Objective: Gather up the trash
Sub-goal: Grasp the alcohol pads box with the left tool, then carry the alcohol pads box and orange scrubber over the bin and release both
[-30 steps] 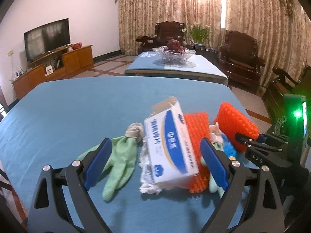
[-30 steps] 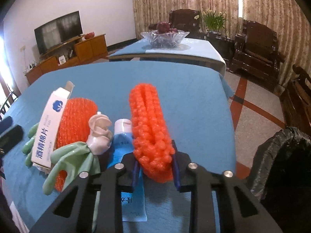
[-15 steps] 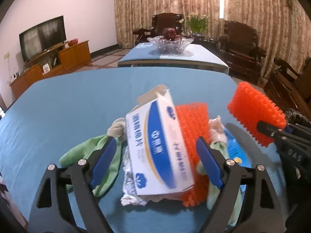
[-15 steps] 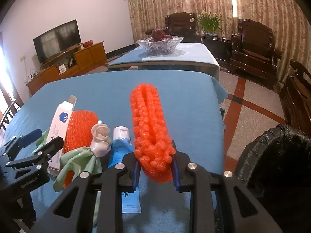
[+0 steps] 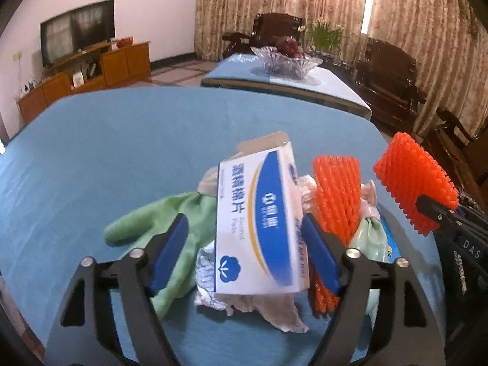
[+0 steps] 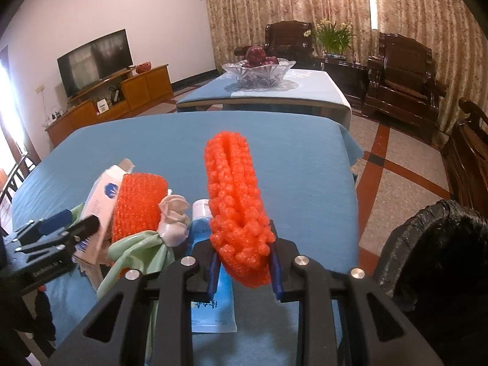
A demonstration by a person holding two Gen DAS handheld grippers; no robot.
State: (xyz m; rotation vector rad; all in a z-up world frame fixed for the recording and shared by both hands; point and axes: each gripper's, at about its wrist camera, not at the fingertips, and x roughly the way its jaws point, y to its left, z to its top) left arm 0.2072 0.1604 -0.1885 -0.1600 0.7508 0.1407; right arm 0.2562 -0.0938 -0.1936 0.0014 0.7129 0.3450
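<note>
Nearest the right-wrist camera, the right tool (image 6: 244, 262) is clamped on the lower end of an orange foam net (image 6: 235, 195), which stands up out of the grip and is clear of the bench (image 6: 305, 167). The hold is only at one end of a soft, springy piece, so a quick swing could let it squirm out and fall short of the black trash bag (image 6: 439, 244), which sits just off the bench edge to the right.

The left tool (image 5: 244, 250) is spread wide with its fingers on either side of a blue-and-white alcohol pad box (image 5: 259, 225); the right finger looks close to or touching the box's side, the left one is apart from it. The box leans tilted on crumpled wrappers (image 5: 244, 299), so closing off-centre could tip it or twist it out. The fingers could also catch a green glove (image 5: 158, 222) lying just beside the box, or a second orange net (image 5: 335, 195) on the other side, dragging the pile.

Further along, a second green glove (image 6: 137, 250) and a blue tube (image 6: 207, 274) lie on the bench awaiting collection.
</note>
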